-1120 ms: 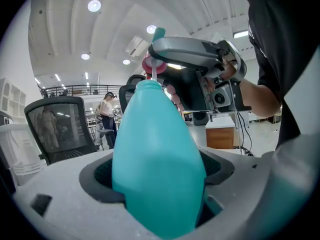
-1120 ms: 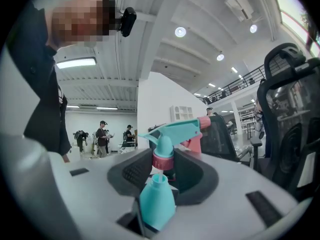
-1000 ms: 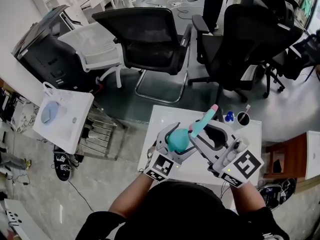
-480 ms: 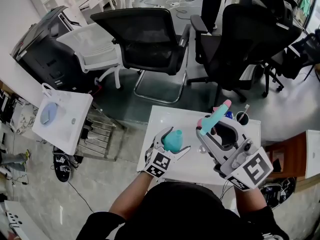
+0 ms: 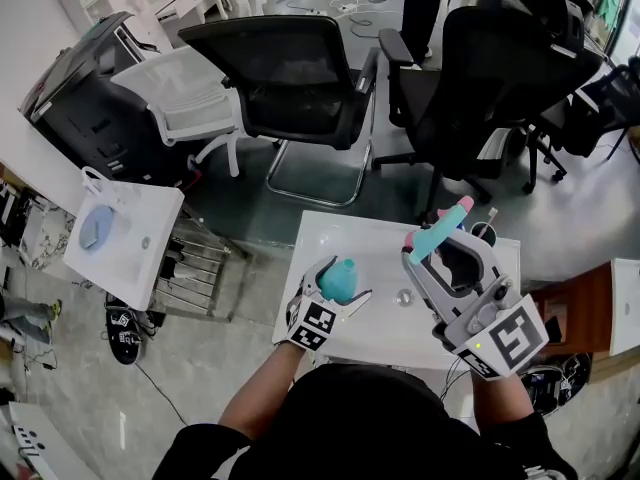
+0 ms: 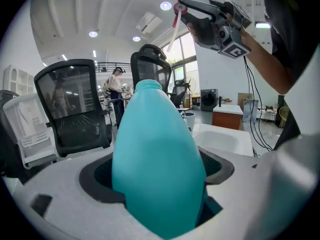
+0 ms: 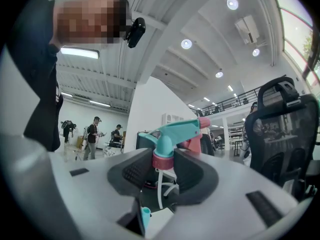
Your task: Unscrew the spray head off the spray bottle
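The teal spray bottle (image 5: 338, 279) (image 6: 156, 169) has no head on it and its open neck points up. My left gripper (image 5: 335, 290) (image 6: 160, 184) is shut on its body, low over the white table (image 5: 390, 243). The teal spray head (image 5: 438, 230) (image 7: 172, 134), with a pink nozzle tip and pink collar, is off the bottle. My right gripper (image 5: 436, 258) (image 7: 164, 166) is shut on its collar and holds it up to the right of the bottle, with its white dip tube (image 7: 160, 189) hanging free below.
A dark cup (image 5: 487, 235) and a small blue object (image 5: 459, 230) stand at the table's far right edge. Two black office chairs (image 5: 300, 68) (image 5: 510, 58) and a white chair (image 5: 190, 93) stand beyond the table. A white side table (image 5: 125, 233) is at the left.
The spray head has come away from the bottle: my right gripper carried it up and to the right, while the left gripper drew the bottle down and slightly left.
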`<action>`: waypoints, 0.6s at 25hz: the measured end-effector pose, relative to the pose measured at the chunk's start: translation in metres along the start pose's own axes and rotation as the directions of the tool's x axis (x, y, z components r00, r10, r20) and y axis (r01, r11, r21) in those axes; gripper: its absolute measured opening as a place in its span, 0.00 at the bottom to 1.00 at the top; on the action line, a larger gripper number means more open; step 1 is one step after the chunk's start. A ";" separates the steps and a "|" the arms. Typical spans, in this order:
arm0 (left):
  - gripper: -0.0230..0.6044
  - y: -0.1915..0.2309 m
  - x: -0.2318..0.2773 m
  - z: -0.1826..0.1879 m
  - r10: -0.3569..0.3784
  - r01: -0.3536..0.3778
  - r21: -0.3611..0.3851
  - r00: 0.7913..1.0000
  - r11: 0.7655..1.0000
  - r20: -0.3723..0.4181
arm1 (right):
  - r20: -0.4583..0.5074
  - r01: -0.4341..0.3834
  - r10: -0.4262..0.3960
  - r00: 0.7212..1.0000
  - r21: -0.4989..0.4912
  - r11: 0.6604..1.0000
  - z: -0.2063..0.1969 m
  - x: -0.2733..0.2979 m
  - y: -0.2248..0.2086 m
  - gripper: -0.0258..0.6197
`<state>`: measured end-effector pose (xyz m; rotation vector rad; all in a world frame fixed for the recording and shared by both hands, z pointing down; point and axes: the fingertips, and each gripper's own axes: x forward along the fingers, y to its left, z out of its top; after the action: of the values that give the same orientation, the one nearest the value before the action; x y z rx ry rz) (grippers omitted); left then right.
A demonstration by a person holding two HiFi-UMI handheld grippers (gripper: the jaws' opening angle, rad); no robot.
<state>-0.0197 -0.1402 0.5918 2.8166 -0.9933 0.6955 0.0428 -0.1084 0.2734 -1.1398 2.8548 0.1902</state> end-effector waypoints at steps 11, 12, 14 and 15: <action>0.76 0.034 -0.026 0.069 0.090 -0.093 0.016 0.986 0.996 0.140 | -0.056 0.050 -0.049 0.997 0.019 0.999 -0.034 -0.002 -0.011 0.25; 0.76 0.037 -0.030 0.076 0.098 -0.101 0.013 0.983 0.995 0.158 | -0.063 0.054 -0.052 0.997 0.021 0.998 -0.038 -0.003 -0.011 0.25; 0.76 0.043 -0.039 0.094 0.114 -0.119 0.013 0.974 0.993 0.195 | -0.081 0.061 -0.059 0.995 0.027 0.998 -0.047 -0.004 -0.013 0.25; 0.76 0.046 -0.043 0.102 0.122 -0.129 0.017 0.970 0.992 0.212 | -0.091 0.065 -0.062 0.994 0.030 0.997 -0.053 -0.004 -0.014 0.25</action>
<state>-0.0373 -0.1737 0.4785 2.9218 -1.2127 0.4318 0.0547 -0.1226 0.3247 -1.2621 2.8815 0.0900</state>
